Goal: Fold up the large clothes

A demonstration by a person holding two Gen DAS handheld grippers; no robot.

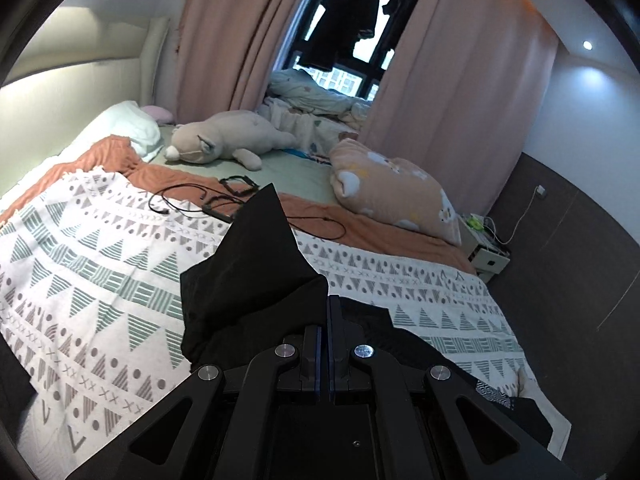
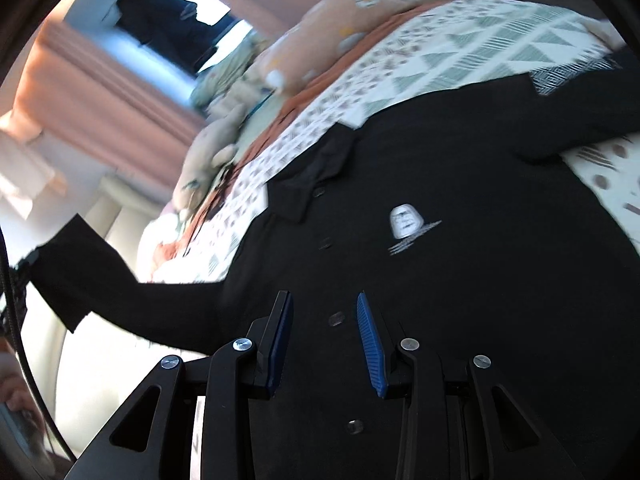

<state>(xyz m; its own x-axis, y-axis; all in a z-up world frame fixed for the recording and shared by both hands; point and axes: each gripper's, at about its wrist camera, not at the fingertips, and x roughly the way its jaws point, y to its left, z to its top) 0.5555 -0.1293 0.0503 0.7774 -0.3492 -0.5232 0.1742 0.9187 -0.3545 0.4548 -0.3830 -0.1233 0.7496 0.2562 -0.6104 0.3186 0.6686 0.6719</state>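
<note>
A black button-up shirt (image 2: 440, 280) lies spread on the patterned blanket (image 2: 480, 48), showing a white chest logo (image 2: 406, 222), a row of buttons (image 2: 337, 319) and its collar (image 2: 316, 176). My right gripper (image 2: 323, 296) hovers just over the shirt front, open, with nothing pinched between its blue pads. One sleeve (image 2: 100, 280) is lifted off the bed towards the left. In the left wrist view my left gripper (image 1: 328, 300) is shut on a fold of the black shirt (image 1: 248, 272), which stands up in a peak ahead of the jaws.
The bed carries a white patterned blanket (image 1: 100, 272) over an orange sheet. Behind it lie a plush toy (image 1: 224, 140), a peach pillow (image 1: 396, 196) and black cables (image 1: 188, 200). A nightstand (image 1: 486, 248) stands at the bed's right side, below pink curtains (image 1: 224, 40).
</note>
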